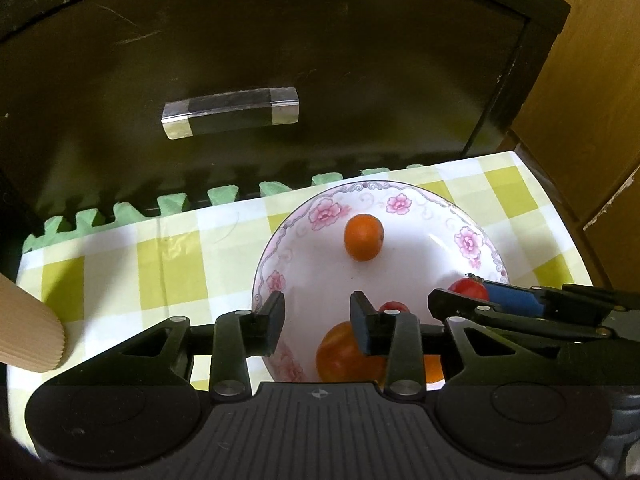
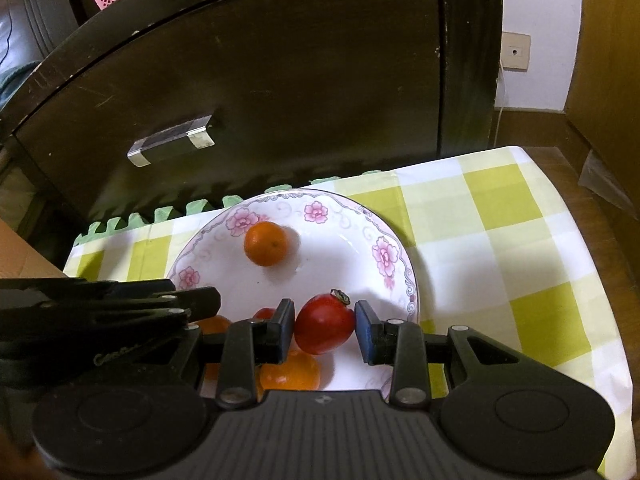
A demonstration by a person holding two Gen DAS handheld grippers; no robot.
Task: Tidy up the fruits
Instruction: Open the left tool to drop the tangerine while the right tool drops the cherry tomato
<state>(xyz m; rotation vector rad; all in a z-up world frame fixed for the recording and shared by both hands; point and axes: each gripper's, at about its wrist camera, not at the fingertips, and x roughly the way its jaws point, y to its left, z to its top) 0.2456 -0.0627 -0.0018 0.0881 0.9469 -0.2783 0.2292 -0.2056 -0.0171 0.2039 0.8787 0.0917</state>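
Both grippers brought in low over the flowered plate [image 2: 394, 258], side by side, probably because all the fruit is collected there and can be reached from the near edge. Right gripper [image 2: 324, 330] with jaws around the red tomato [image 2: 325, 324], left pad close against it and right pad at its side; real clamping or only touching cannot be told, and lifted or resting on the plate also not clear. Stem of the tomato pointing up and toward the right pad. Left gripper [image 1: 318, 322] with jaws apart and nothing between them, only bare plate, held just above the big orange fruit [image 1: 344, 354], which lies below its right finger. Small orange [image 2: 266, 243] alone at the far side of the plate, well apart from both grippers. One more small red fruit [image 1: 394, 306] partly hidden behind the left gripper's finger. Plate on the checked cloth [image 2: 500, 240], in front of the dark cabinet [image 2: 280, 80].
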